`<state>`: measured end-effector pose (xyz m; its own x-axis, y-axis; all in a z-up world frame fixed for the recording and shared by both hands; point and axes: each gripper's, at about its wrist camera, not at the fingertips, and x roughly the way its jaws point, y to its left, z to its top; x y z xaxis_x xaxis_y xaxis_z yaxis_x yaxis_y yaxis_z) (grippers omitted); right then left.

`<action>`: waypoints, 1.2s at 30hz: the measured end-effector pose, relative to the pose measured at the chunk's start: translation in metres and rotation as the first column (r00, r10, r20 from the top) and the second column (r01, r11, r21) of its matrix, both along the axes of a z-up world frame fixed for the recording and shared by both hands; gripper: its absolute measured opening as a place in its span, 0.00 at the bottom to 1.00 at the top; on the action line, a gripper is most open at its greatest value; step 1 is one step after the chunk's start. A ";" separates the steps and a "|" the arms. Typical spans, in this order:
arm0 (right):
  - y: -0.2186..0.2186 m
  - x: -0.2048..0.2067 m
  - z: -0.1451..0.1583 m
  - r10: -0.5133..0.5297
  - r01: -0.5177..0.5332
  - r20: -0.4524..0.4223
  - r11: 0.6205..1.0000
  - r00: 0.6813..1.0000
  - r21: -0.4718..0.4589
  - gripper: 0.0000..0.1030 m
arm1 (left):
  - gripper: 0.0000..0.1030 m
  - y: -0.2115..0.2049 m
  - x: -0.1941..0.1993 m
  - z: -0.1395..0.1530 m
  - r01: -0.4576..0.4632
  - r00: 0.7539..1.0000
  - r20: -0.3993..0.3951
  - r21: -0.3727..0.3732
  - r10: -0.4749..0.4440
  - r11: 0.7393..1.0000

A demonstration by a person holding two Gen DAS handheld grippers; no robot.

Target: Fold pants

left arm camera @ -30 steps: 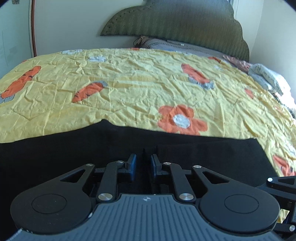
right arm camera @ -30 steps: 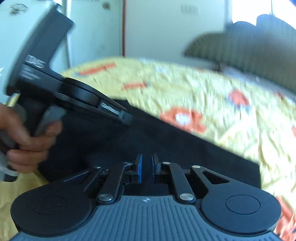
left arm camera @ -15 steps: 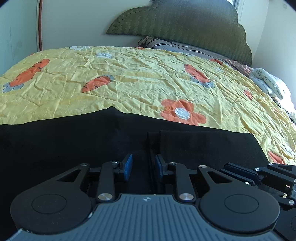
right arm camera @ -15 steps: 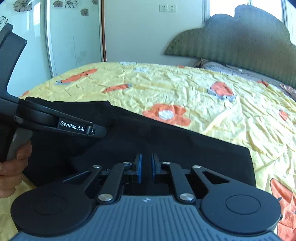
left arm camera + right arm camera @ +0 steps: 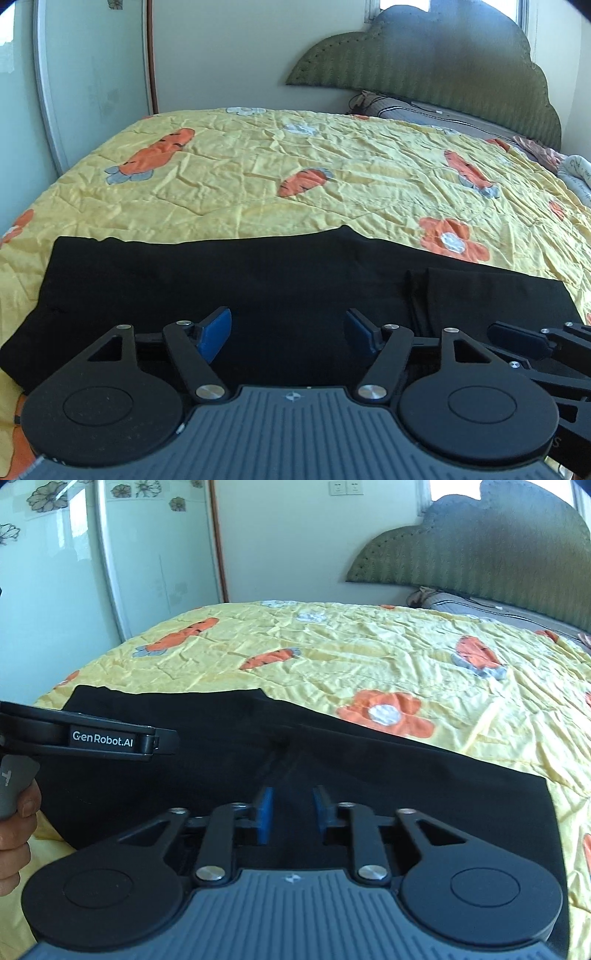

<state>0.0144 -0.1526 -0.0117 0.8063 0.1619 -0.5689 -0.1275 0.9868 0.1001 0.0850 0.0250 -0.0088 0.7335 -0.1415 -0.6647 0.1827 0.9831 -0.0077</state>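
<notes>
Nearest in the left wrist view, the left hand-held gripper has its blue pads spread wide with nothing between them, poised over the black pants. In the right wrist view, the right hand-held gripper has its blue pads parted by a narrower gap, also with no cloth between them, and it too sits above the pants. The person's left hand shows at the left edge of that view, gripping the handle of the other tool. The pants lie flat across the near part of the bed, stretched from left to right, with a folded layer lying on top at the right end. Beyond them the yellow quilt, printed with orange carrots and flowers, covers the bed. Farther back a pillow rests against the green headboard, and a glass wardrobe door stands along the left wall.
</notes>
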 end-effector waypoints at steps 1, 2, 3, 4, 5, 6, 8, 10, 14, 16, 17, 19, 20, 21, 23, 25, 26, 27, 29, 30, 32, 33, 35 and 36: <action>0.006 0.000 0.002 0.006 -0.006 0.010 1.000 1.000 -0.014 0.46 | 0.69 0.005 -0.001 0.001 -0.012 1.000 0.004 0.007 0.012 1.000; 0.012 0.000 0.003 0.012 -0.011 0.026 0.999 1.000 -0.032 0.48 | 0.70 0.009 -0.001 0.002 -0.022 1.000 0.006 0.010 0.022 1.000; 0.017 -0.001 0.005 0.018 -0.016 0.043 0.999 0.999 -0.048 0.48 | 0.71 0.014 -0.001 0.003 -0.032 0.999 0.007 0.012 0.032 0.999; 0.022 -0.001 0.006 0.019 -0.015 0.052 0.998 0.998 -0.062 0.48 | 0.71 0.019 -0.002 0.004 -0.039 0.999 0.008 0.013 0.039 0.999; 0.024 0.000 0.007 0.020 -0.016 0.053 0.998 0.998 -0.066 0.48 | 0.73 0.023 -0.002 0.005 -0.044 0.999 0.008 0.014 0.044 0.999; 0.027 0.001 0.007 0.023 -0.020 0.048 0.998 0.999 -0.064 0.48 | 0.74 0.027 -0.002 0.006 -0.051 0.999 0.009 0.015 0.051 0.999; 0.032 0.004 0.007 0.028 -0.026 0.037 0.998 0.999 -0.062 0.48 | 0.77 0.033 -0.004 0.007 -0.059 0.998 0.017 0.017 0.058 0.998; 0.038 0.005 0.007 0.041 -0.039 0.034 0.997 0.999 -0.071 0.48 | 0.79 0.037 -0.006 0.008 -0.065 0.998 0.024 0.026 0.064 0.998; 0.056 0.004 0.014 0.101 -0.097 0.056 0.992 0.993 -0.075 0.48 | 0.80 0.051 -0.011 0.012 -0.094 0.995 0.045 0.032 0.093 0.995; 0.074 0.002 0.021 0.165 -0.156 0.082 0.982 0.983 -0.105 0.48 | 0.80 0.068 -0.013 0.017 -0.134 0.990 0.050 0.018 0.133 0.991; 0.085 -0.001 0.023 0.203 -0.189 0.097 0.973 0.974 -0.132 0.48 | 0.80 0.079 -0.013 0.019 -0.158 0.986 0.048 0.002 0.158 0.987; 0.109 -0.005 0.026 0.279 -0.253 0.119 0.948 0.953 -0.192 0.48 | 0.80 0.102 -0.015 0.024 -0.209 0.977 0.036 -0.032 0.210 0.977; 0.121 -0.007 0.026 0.316 -0.286 0.124 0.934 0.941 -0.212 0.48 | 0.80 0.112 -0.016 0.026 -0.234 0.972 0.028 -0.042 0.235 0.971; 0.131 -0.009 0.027 0.350 -0.318 0.125 0.921 0.928 -0.225 0.48 | 0.80 0.124 -0.017 0.028 -0.259 0.965 0.020 -0.051 0.260 0.965; 0.150 -0.012 0.025 0.406 -0.368 0.124 0.896 0.905 -0.248 0.48 | 0.80 0.140 -0.020 0.031 -0.295 0.955 0.016 -0.057 0.296 0.954; 0.169 -0.016 0.022 0.452 -0.403 0.126 0.868 0.883 -0.291 0.48 | 0.80 0.151 -0.025 0.034 -0.322 0.946 0.020 -0.050 0.324 0.945; 0.178 -0.018 0.021 0.475 -0.419 0.128 0.852 0.870 -0.316 0.48 | 0.80 0.156 -0.028 0.035 -0.335 0.942 0.020 -0.049 0.336 0.941; 0.186 -0.021 0.020 0.496 -0.432 0.130 0.836 0.858 -0.339 0.48 | 0.81 0.164 -0.031 0.035 -0.351 0.936 0.014 -0.057 0.352 0.935; 0.202 -0.025 0.018 0.540 -0.461 0.127 0.800 0.832 -0.384 0.48 | 0.81 0.177 -0.034 0.034 -0.380 0.925 -0.023 -0.088 0.380 0.921; 0.209 -0.027 0.016 0.562 -0.476 0.122 0.781 0.818 -0.405 0.48 | 0.81 0.184 -0.035 0.033 -0.394 0.919 -0.052 -0.109 0.390 0.913; 0.224 -0.030 0.010 0.596 -0.495 0.104 0.741 0.796 -0.454 0.48 | 0.81 0.196 -0.035 0.029 -0.405 0.914 -0.108 -0.163 0.391 0.900; 0.231 -0.031 0.005 0.613 -0.501 0.094 0.717 0.785 -0.485 0.48 | 0.81 0.200 -0.036 0.026 -0.408 0.912 -0.130 -0.187 0.389 0.894; 0.241 -0.033 -0.004 0.628 -0.497 0.076 0.678 0.774 -0.542 0.48 | 0.81 0.205 -0.035 0.023 -0.410 0.910 -0.172 -0.227 0.378 0.883; 0.246 -0.034 -0.009 0.631 -0.492 0.058 0.656 0.774 -0.573 0.48 | 0.81 0.207 -0.035 0.020 -0.410 0.909 -0.192 -0.250 0.370 0.877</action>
